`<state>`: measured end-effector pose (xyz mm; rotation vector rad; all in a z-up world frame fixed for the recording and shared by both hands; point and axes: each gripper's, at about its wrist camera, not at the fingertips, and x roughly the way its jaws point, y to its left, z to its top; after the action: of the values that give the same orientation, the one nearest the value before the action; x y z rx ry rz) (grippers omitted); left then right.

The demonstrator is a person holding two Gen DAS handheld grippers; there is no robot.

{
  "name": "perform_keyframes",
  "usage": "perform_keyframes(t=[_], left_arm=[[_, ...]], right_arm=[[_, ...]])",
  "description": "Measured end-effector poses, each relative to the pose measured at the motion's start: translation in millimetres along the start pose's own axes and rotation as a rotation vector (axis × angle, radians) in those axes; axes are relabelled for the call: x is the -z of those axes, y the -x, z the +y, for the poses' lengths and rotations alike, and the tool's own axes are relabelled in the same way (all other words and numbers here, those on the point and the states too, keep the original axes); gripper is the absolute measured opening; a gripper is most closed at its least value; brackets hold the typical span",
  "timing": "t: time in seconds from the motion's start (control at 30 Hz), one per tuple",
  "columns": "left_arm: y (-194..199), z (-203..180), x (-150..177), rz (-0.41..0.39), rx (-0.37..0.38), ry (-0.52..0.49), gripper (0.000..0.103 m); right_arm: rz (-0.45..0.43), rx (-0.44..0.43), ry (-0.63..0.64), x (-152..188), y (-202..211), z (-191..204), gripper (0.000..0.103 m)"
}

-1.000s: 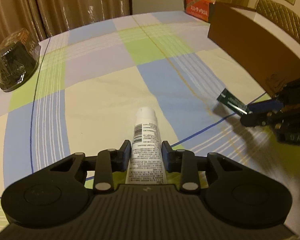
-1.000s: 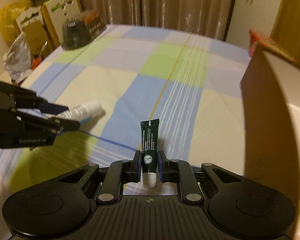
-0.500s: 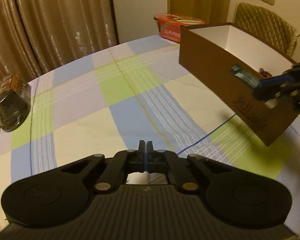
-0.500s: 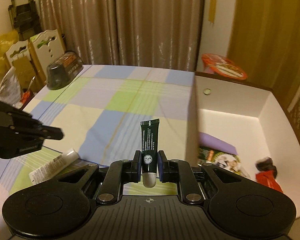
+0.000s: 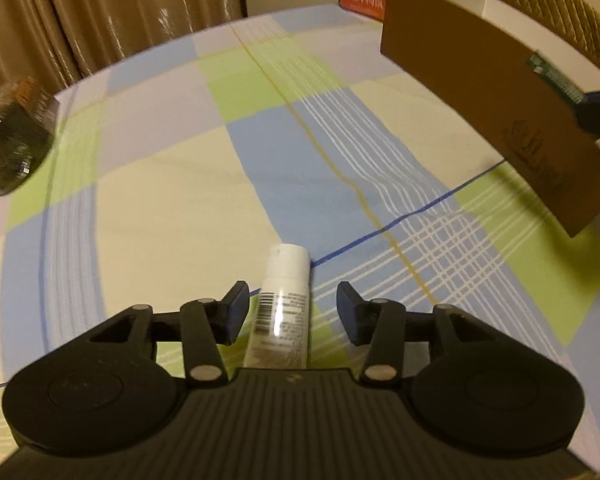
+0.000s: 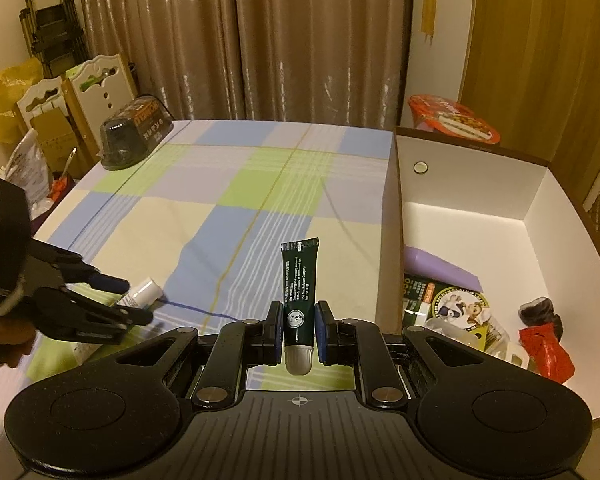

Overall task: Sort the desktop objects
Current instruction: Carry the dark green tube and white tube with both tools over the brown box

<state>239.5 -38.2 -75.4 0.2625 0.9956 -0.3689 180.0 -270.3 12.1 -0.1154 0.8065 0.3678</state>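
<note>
- Two grippers are at work, each busy with its own tube. The right gripper [image 6: 296,330] is clamped on a dark green tube [image 6: 299,280] low down by its pale cap, so the crimped end sticks out ahead of the fingers, ready to drop clear when they part.
- That tube hangs just left of the cardboard box [image 6: 388,240], near its brown side wall and not yet over the white inside. I take it the carry is nearly done and the box is where it is headed.
- Inside the box lie a purple packet [image 6: 440,266], a round printed label [image 6: 458,306] and a red wrapper [image 6: 546,350], which suggests the box is the collecting place.
- The left gripper [image 5: 290,308] has its jaws opening around a white tube [image 5: 282,300]. The tube lies between the blue pads [image 5: 236,306], touching neither as far as I can see.
- This white tube rests flat on the checked tablecloth [image 5: 180,208], well away from the box, cap pointing ahead, lengthwise between the fingers so they can close across its width.
- A dark domed container [image 6: 134,134] sits at the far table edge, far from the box and untouched.
</note>
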Motion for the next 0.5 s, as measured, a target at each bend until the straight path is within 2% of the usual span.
perform_keyframes(t=[0.1, 0.2, 0.33, 0.5], left_arm=[[-12, 3, 1, 0.010, 0.008, 0.008, 0.039], [-17, 7, 1, 0.012, 0.014, 0.025, 0.026], [-11, 7, -2, 0.004, 0.025, 0.029, 0.024], [13, -6, -15, -0.056, 0.043, 0.000, 0.024]], right_arm=[[0.003, 0.007, 0.000, 0, 1, -1, 0.015], [0.005, 0.009, -0.002, -1, 1, -1, 0.015], [-0.006, 0.004, -0.002, -3, 1, 0, 0.015], [-0.045, 0.005, -0.003, -10, 11, -3, 0.015]])
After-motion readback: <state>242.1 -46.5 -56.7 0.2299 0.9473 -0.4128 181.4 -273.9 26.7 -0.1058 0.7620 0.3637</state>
